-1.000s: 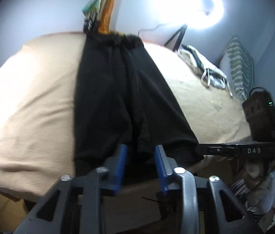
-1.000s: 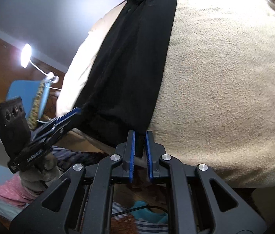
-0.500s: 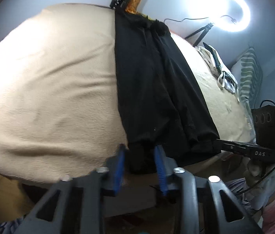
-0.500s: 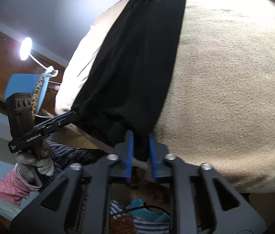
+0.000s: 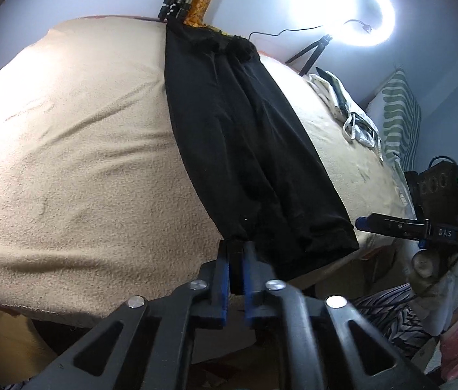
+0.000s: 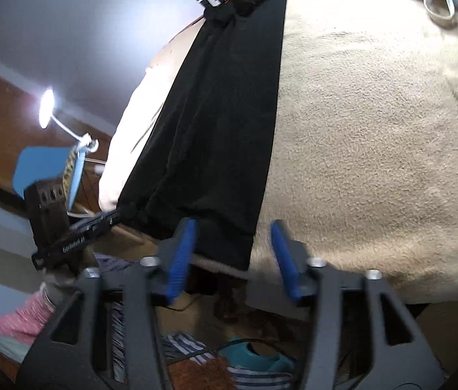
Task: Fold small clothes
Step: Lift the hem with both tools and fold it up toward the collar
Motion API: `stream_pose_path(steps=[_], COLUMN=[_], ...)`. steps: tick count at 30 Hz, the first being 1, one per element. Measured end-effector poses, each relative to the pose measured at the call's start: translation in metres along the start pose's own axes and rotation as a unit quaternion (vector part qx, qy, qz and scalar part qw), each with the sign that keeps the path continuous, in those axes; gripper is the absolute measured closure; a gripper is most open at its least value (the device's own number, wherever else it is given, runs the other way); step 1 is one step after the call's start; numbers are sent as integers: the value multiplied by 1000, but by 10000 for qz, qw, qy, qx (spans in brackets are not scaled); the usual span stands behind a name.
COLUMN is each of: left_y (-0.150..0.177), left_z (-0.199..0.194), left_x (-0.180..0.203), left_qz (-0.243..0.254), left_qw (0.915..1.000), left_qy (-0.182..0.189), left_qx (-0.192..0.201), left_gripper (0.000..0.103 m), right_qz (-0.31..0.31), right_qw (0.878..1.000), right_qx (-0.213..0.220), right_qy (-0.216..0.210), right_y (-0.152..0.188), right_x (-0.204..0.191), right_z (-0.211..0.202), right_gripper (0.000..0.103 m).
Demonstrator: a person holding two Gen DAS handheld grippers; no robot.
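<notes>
The black shorts (image 5: 245,149) lie flat and lengthwise on the beige fleece blanket (image 5: 76,162), waistband at the far end and leg hems at the near bed edge, right in front of both tongs. They look light, limp and thin, likely to sag and crease wherever they are unsupported, so the hem corners seem the best places to hold; a pinch mid-panel would probably only bunch the cloth.

The left gripper (image 5: 236,260) points steeply down at the near left hem corner, its blue pads set narrow with the dark hem between them; its jaws have just opened a little, and whether the pads press the cloth cannot be told. The right gripper (image 6: 232,253) also tilts steeply down at the near edge. Its jaws have just been opening and now stand wide, the right hem corner lying between the pads but untouched. In the left wrist view it sits just clear of that corner
</notes>
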State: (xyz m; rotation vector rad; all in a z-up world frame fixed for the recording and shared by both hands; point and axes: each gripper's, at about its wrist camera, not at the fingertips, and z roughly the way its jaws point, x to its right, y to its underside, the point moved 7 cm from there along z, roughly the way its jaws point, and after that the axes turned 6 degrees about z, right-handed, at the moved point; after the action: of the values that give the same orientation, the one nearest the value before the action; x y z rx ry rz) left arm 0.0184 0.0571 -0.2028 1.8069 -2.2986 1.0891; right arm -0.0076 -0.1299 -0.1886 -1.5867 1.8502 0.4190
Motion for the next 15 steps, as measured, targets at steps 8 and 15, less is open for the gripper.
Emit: stream_pose_path(steps=[8,15], left_y=[-8,-10], left_z=[12,12], left_x=[-16,-14], left_qz=[-719,-446], left_qw=[9965,9988], left_qy=[426,195], left_qx=[-73,43], left_gripper=[89,103], right_qz=[-705,-874], right_qw=[9943,9915], right_qx=[-160,-162], right_qy=[783,945], right_y=[7,5], right_x=[-15,-17], right_z=[26,20], right_gripper=[61,97])
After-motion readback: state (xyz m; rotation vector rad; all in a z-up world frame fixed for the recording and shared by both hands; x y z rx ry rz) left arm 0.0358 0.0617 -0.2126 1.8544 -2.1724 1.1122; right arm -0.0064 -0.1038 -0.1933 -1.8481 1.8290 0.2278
